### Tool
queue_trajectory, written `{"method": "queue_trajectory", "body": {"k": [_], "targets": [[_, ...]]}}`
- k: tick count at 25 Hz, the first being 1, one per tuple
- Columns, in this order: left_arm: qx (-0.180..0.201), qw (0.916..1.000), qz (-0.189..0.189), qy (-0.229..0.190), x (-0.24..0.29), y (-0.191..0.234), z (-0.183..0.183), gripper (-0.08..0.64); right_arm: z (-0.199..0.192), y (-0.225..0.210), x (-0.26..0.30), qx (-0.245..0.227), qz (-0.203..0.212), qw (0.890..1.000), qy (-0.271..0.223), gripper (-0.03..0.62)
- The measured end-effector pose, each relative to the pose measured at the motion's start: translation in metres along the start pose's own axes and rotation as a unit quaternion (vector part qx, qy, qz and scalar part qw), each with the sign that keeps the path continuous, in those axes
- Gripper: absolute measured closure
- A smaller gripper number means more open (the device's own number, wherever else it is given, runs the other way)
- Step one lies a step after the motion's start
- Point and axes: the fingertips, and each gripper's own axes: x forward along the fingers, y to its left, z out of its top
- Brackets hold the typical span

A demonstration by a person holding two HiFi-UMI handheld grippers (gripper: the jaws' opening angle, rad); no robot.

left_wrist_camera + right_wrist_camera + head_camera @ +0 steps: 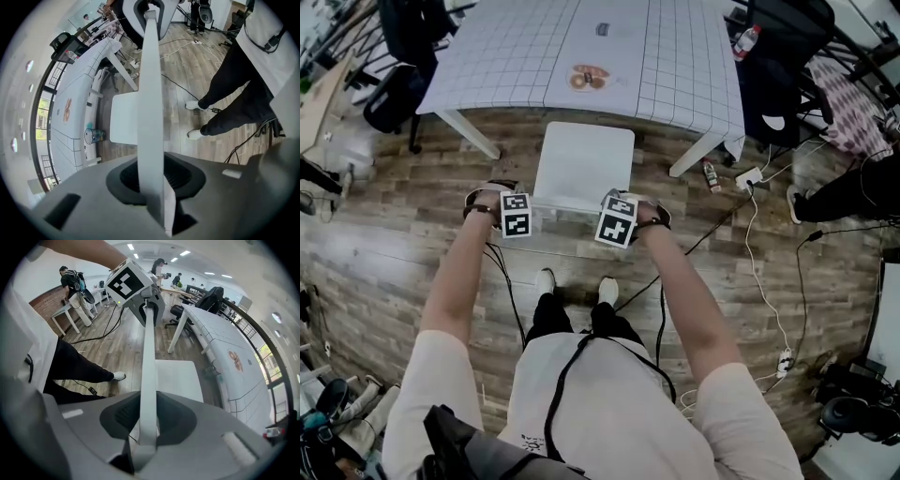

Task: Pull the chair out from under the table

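Note:
A white chair stands on the wood floor with its seat (581, 169) mostly out from under the white gridded table (516, 56). Its thin backrest (567, 208) faces me. My left gripper (534, 212) is shut on the backrest's top edge at the left end, my right gripper (605, 216) on the right end. In the left gripper view the backrest (151, 93) runs between the dark pads of the left gripper (152, 180), above the seat (123, 117). The right gripper view shows the backrest (149, 371) clamped in the right gripper (147, 420).
My feet (546, 281) stand just behind the chair. Cables, a power strip (748, 176) and a bottle (710, 174) lie on the floor by the table's right leg. Dark office chairs and bags crowd the table's far corners. A small cup (91, 136) stands under the table.

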Motion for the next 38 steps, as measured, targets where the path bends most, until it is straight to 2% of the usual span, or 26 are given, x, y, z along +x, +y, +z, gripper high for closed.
{"method": "queue_trajectory", "body": {"k": [8,11,21,24,38], "targets": [[0.022,0.9963,0.033,-0.076,-0.008,0.002,0.01,0.434,0.0,0.0,0.007,-0.008,-0.009,1.0,0.023,0.508],[0.031,0.996,0.015,-0.082,-0.009,-0.003,0.008,0.46,0.002,0.0,0.007,-0.005,-0.008,1.0,0.027,0.509],[0.0,0.9929,-0.059,-0.103,-0.02,-0.011,0.008,0.477,0.003,0.004,0.002,0.001,0.028,0.999,0.036,0.509],[-0.002,0.9914,-0.071,-0.11,-0.022,-0.035,0.008,0.477,0.003,0.025,0.002,-0.007,0.041,0.998,0.043,0.509],[-0.007,0.989,-0.085,-0.121,-0.043,-0.147,0.009,0.477,0.002,0.139,-0.01,-0.007,0.067,0.997,0.04,0.505]]}}
